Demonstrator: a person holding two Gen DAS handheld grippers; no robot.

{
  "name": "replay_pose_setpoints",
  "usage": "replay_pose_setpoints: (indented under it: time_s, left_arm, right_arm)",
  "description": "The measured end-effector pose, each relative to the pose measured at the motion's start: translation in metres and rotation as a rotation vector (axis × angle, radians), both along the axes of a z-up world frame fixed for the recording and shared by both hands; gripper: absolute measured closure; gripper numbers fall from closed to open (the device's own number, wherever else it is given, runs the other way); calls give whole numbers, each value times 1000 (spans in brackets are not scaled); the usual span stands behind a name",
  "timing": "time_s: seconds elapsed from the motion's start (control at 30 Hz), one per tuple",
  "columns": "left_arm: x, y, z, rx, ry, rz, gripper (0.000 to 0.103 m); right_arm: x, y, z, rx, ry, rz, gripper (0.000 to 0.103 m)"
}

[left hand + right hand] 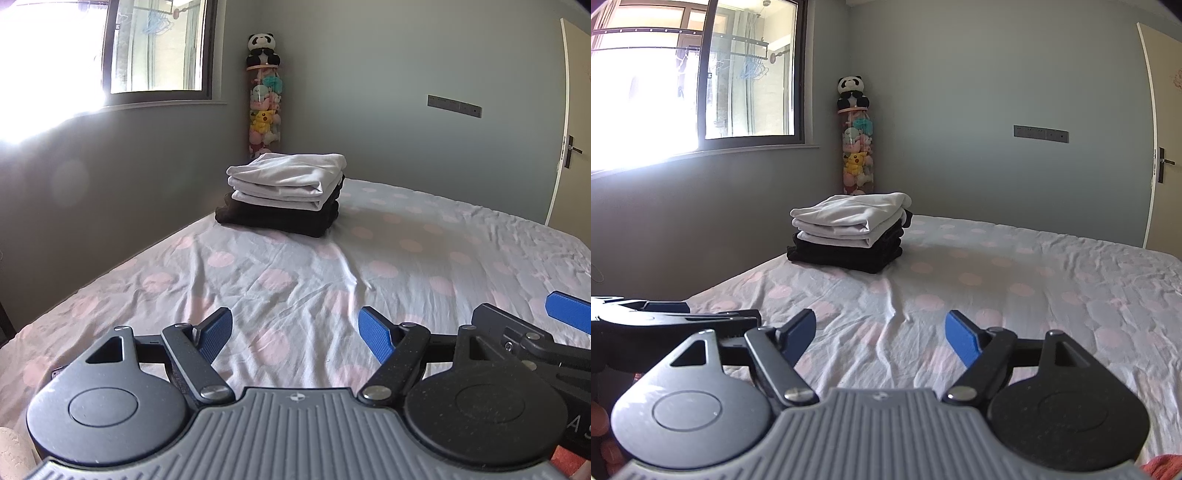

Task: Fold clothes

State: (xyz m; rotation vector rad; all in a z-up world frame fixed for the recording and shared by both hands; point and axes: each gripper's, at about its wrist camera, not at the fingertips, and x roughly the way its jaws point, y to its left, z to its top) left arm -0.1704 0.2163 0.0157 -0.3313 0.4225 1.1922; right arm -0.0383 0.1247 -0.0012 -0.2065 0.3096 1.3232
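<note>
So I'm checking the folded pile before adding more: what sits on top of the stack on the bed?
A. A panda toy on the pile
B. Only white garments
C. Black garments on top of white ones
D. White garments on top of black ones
D: the folded white garments rest on the folded black garments at the far left corner of the polka-dot bed sheet.

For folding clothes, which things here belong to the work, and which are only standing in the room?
Belong to the work:
- white folded clothes, on top of the stack
- black folded clothes, beneath them
- bed, the work surface
- left hand-held gripper, open, empty
- right hand-held gripper, open, empty

Only standing about:
- panda toy
- tube of plush toys
- window
- door
</note>
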Motion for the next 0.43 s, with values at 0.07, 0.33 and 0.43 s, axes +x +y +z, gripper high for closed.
replay_pose_setpoints:
  time_s: [0.07,0.33,0.43]
  left_arm:
    - [0,0,0,-1,1,1,14]
    - [0,-2,-1,5,-3,-7,16]
    - [-1,-2,-1,6,-10,-10,16]
  right_arm:
    - [0,1,-1,-2,4,1,23]
    - [0,1,-3,4,7,-1,23]
    - [0,1,-3,2,14,0,23]
